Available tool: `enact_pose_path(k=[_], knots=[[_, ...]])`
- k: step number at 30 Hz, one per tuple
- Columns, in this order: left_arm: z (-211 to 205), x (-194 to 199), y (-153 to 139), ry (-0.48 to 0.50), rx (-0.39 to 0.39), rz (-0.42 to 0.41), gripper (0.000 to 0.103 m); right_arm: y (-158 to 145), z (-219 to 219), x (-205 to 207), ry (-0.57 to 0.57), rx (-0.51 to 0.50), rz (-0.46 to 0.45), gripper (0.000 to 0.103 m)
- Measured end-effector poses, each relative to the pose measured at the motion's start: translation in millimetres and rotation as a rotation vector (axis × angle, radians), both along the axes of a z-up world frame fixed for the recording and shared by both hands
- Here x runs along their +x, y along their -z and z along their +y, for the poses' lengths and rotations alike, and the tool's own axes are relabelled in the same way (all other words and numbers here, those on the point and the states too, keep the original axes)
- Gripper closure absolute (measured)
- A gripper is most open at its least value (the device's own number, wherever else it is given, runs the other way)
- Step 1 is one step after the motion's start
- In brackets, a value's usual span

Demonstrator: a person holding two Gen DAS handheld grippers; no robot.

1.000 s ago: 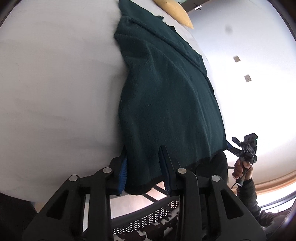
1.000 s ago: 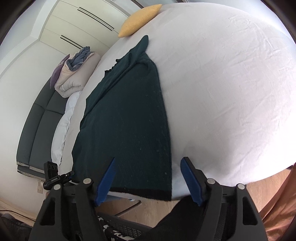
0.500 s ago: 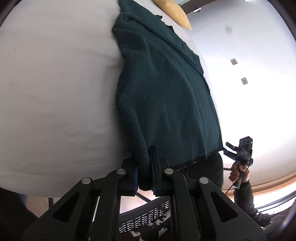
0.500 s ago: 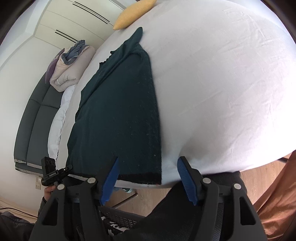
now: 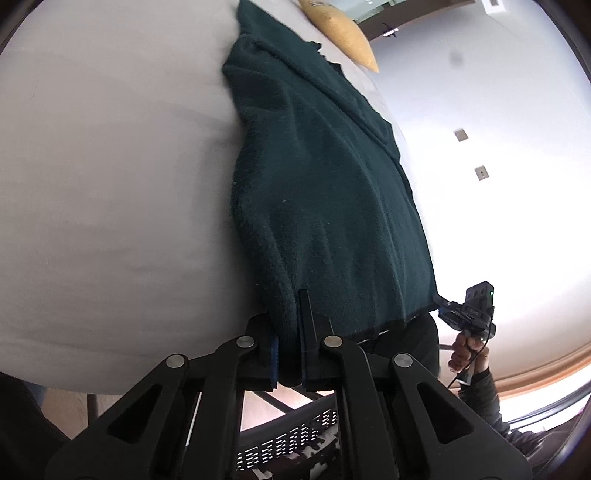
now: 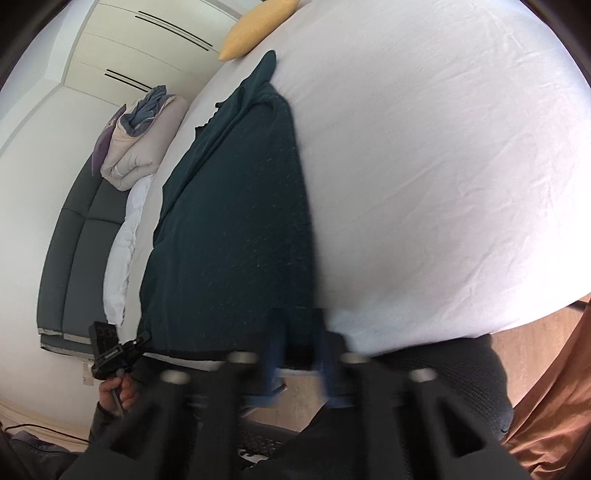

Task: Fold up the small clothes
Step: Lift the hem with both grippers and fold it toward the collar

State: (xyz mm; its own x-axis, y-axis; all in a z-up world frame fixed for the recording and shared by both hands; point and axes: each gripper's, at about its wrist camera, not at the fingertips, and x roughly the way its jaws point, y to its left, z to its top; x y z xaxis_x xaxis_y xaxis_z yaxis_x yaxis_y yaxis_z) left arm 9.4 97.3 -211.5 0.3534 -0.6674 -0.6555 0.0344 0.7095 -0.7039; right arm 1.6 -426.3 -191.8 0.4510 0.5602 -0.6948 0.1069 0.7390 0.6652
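A dark green fleece garment point(image 5: 325, 192) lies lengthwise on a white sheet-covered surface point(image 5: 110, 184), its hem at the near edge. My left gripper point(image 5: 288, 354) is shut on the garment's near left hem corner. In the right wrist view the garment point(image 6: 240, 229) fills the middle, and my right gripper point(image 6: 299, 350), blurred by motion, is closed on its near right hem corner. The right gripper also shows in the left wrist view point(image 5: 469, 310), and the left gripper in the right wrist view point(image 6: 114, 350).
A yellow pillow point(image 6: 258, 29) lies at the far end of the white surface point(image 6: 443, 166). Folded bedding point(image 6: 140, 140) sits on a grey sofa point(image 6: 77, 251) at left. A slotted basket point(image 5: 295, 443) stands below the near edge. Wooden floor lies beneath.
The left gripper closed on the hem corner a half second ago and holds it. The right gripper has moved in from open and closed on the other hem corner.
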Motion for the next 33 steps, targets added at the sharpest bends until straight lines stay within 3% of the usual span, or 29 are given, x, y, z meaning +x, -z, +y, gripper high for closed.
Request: enact_pose_path(k=[8,18,23,33], knots=[[-1,-5,-23,-0.017,-0.038,-0.081,0.098,-27,19,-4,-0.070,0.014,-0.126,0.094],[7,6,-83,-0.078,-0.139,-0.246,0.098,-75,2,13,0.046,0.247,-0.350,0.094],[10,19,-93,-0.105,-0.181,-0.265,0.098,-89,19,40,-0.006,0.223,-0.360,0.094],[24,68,-104,-0.153,-0.214,-0.284,0.098,-108,21,110,0.020,0.231,-0.394,0.094]])
